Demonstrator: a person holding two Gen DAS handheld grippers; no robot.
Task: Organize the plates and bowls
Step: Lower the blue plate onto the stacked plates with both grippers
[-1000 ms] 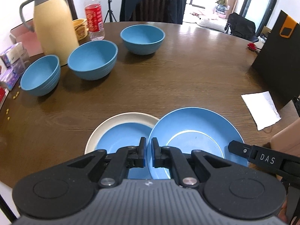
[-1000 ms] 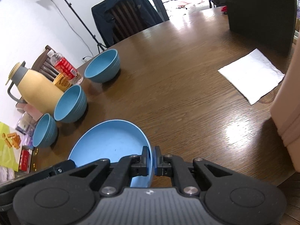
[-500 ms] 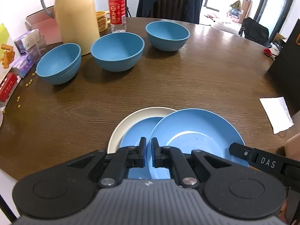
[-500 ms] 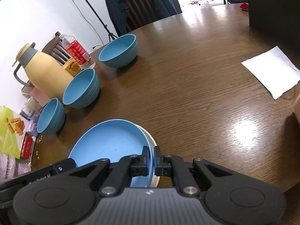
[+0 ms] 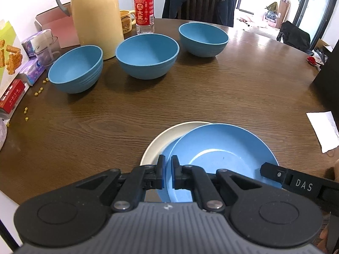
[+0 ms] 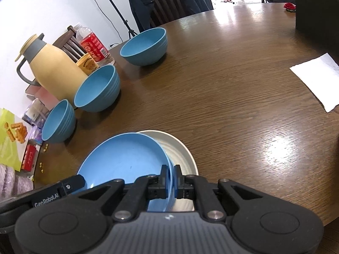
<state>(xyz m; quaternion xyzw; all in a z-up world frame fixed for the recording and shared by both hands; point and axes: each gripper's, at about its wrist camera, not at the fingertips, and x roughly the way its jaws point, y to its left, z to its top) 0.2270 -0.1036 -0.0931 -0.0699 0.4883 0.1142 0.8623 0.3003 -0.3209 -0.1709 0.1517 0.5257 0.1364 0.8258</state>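
Both grippers hold one blue plate between them, tilted a little. My left gripper is shut on its left rim. My right gripper is shut on its right rim, and its finger shows at the plate's far side in the left wrist view. Just below lies a cream plate with a second blue plate on it, mostly covered by the held plate. The cream plate peeks out on the right. Three blue bowls stand in a row farther back.
Behind the bowls stand a yellow jug, a red-labelled bottle and a yellow mug. Snack boxes and tissue packs crowd the left edge. A white napkin and a black bag are on the right.
Both grippers have carried the blue plate leftward and a little down, so it now overlaps the cream plate far more. The bowls appear closer. Both grips stayed shut.
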